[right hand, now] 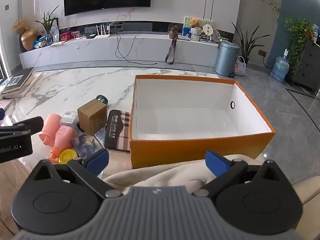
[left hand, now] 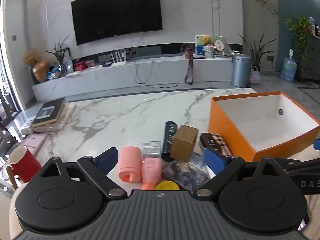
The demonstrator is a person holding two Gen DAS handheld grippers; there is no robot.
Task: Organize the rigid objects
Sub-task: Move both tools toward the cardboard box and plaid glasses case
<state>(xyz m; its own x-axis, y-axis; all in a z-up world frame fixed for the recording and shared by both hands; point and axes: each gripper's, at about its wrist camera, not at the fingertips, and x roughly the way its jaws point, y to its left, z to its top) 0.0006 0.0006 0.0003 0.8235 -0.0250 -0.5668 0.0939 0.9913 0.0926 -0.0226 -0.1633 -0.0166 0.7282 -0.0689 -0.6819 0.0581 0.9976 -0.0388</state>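
A pile of small objects lies on the marble table: a pink cup on its side point(left hand: 129, 164) point(right hand: 49, 127), a pink bottle point(left hand: 151, 170) point(right hand: 62, 138), a yellow lid point(left hand: 167, 186) point(right hand: 67, 156), a brown carton point(left hand: 185, 145) point(right hand: 93, 117), a dark tube point(left hand: 169, 140), a clear case point(left hand: 151, 147), a picture card box point(left hand: 185, 173) and a black plaid case point(left hand: 215, 142) point(right hand: 117, 130). An empty orange box point(left hand: 230, 128) point(right hand: 200, 146) stands to their right. My left gripper point(left hand: 160, 160) is open just before the pile. My right gripper point(right hand: 158, 162) is open and empty before the orange box.
A stack of books point(left hand: 50, 116) point(right hand: 18, 82) and a red mug point(left hand: 24, 165) are at the table's left. A beige cloth point(right hand: 160, 176) lies under the right gripper. A TV bench, a bin point(right hand: 227, 58) and plants stand behind.
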